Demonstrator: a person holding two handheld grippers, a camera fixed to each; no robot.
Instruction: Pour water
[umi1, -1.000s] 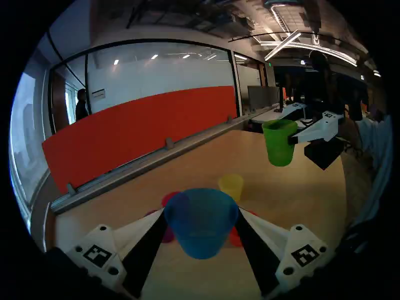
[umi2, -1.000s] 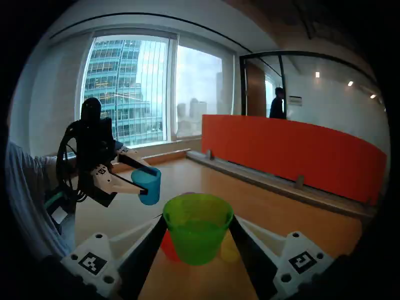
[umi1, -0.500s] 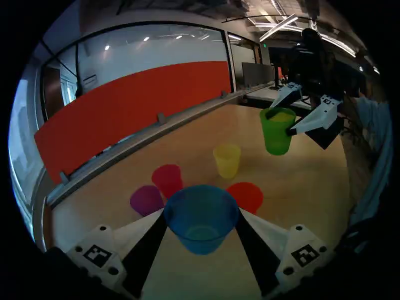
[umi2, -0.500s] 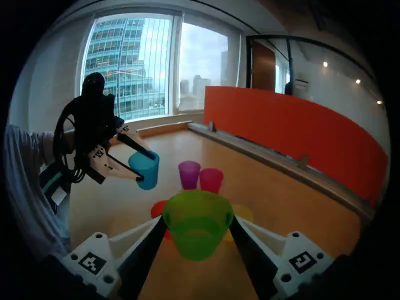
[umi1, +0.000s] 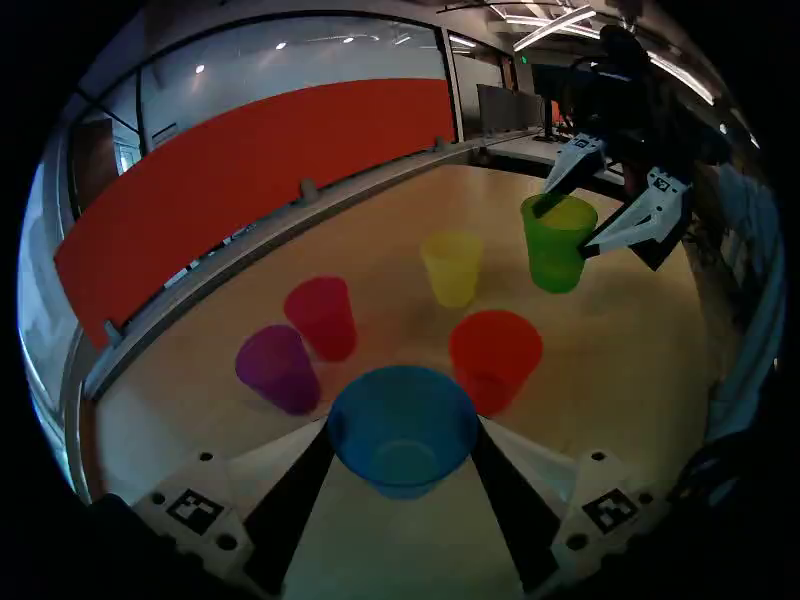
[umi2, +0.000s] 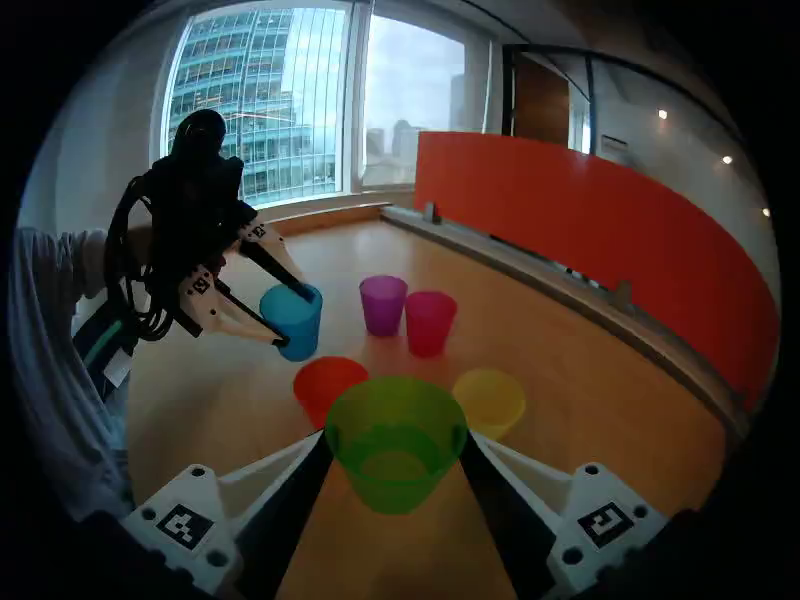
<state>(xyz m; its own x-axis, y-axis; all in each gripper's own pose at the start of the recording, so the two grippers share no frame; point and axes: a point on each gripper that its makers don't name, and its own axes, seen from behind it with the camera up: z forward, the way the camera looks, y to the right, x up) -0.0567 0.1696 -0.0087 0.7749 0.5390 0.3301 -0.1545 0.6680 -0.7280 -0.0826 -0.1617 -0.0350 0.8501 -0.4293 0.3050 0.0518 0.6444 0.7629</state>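
Note:
My left gripper is shut on a blue cup, held upright above the wooden table; some liquid shows at its bottom. In the right gripper view the same blue cup hangs at the left in that gripper. My right gripper is shut on a green cup, upright, with a little liquid inside. The left gripper view shows the green cup at the upper right, between the other gripper's fingers.
Four cups stand on the table: purple, pink, yellow and red. An orange partition and a metal rail run along the far edge. A sleeve fills the left side of the right gripper view.
Both cameras have tilted downward, bringing the four standing cups fully into sight. Both held cups stay gripped and have come lower toward the table.

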